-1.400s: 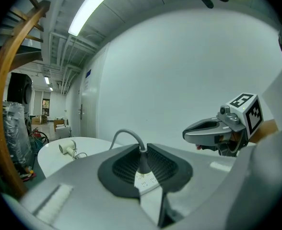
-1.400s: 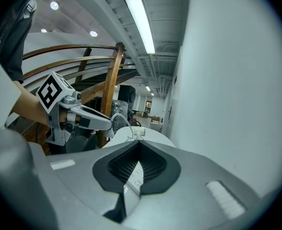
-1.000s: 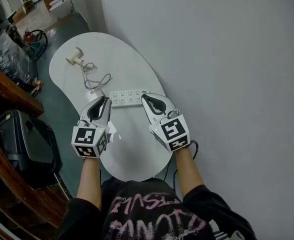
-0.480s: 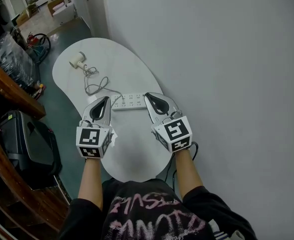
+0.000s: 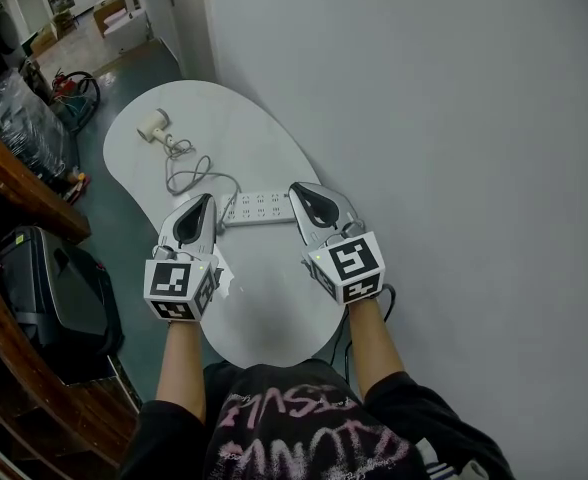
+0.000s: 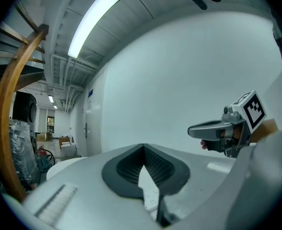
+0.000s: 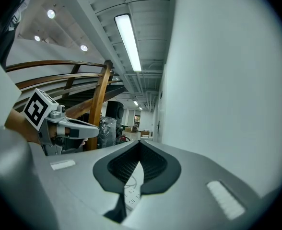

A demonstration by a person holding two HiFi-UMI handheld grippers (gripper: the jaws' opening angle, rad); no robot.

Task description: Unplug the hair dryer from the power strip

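Left gripper (image 5: 205, 201) and right gripper (image 5: 297, 189) hover shut, empty, by power strip (image 5: 264, 206).
Hair dryer (image 5: 154, 123) cord (image 5: 188, 174) reaches it; plug seating unclear: before the pull, or after.

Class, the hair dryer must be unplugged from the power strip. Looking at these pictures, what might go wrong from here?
1. The left hand-held gripper and right hand-held gripper are both shut; unless one opens, it can only push, not grip.
2. The white rectangular power strip lies unheld on the white oval table, so a one-sided pull could drag it.
3. Tugging the looped grey cord might pull the cream hair dryer along.
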